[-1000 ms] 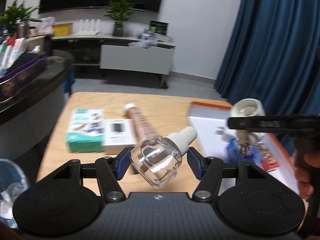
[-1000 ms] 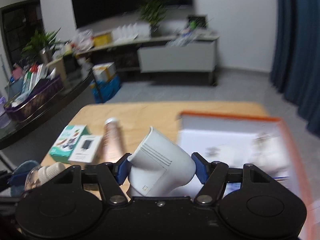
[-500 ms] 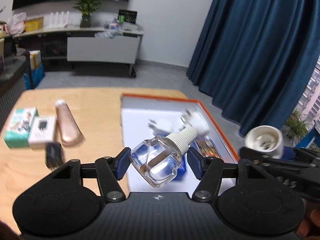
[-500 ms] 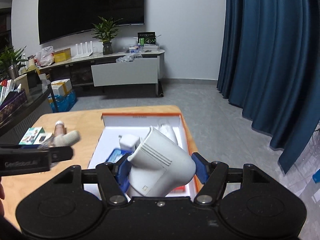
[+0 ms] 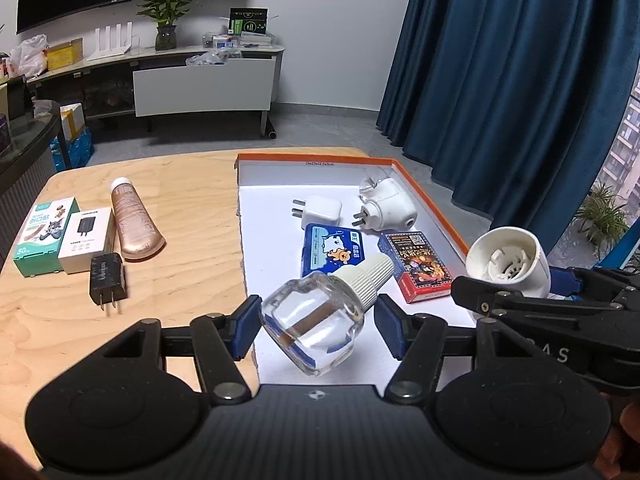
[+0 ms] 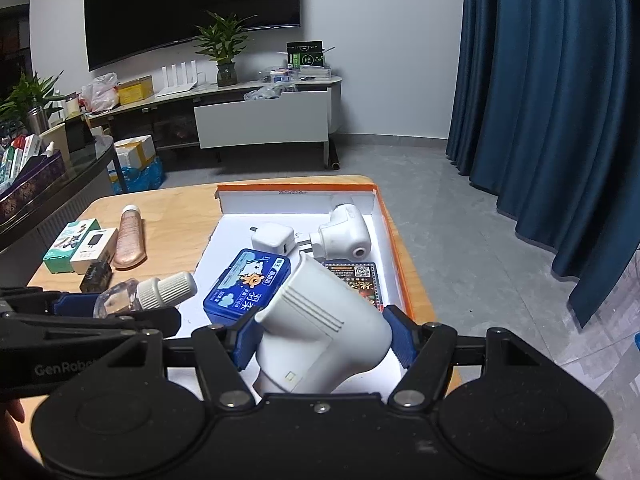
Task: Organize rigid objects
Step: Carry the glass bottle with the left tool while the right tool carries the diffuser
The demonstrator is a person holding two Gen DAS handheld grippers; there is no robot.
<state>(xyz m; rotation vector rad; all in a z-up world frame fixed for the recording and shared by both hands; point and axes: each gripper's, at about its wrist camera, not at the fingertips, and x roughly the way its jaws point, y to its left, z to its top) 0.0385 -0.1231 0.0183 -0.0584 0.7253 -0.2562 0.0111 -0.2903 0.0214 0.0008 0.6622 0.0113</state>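
Your left hand-held gripper [image 5: 316,326] is clamped on a clear refill bottle [image 5: 314,322], white cap pointing far-right, over the near edge of the orange-rimmed tray [image 5: 440,216]. Your right hand-held gripper [image 6: 320,342] grips a white plug-in heater body [image 6: 324,334] over the tray's near-right part. On the bench [image 5: 188,264] at left lie two small boxes [image 5: 64,240], a black charger [image 5: 106,276] and a rose-gold tube [image 5: 134,226].

Two white heaters [image 5: 386,206] – three chargers [image 5: 318,209], four boxes [image 5: 334,250], one bottle [image 5: 320,316], tube [image 5: 134,224]
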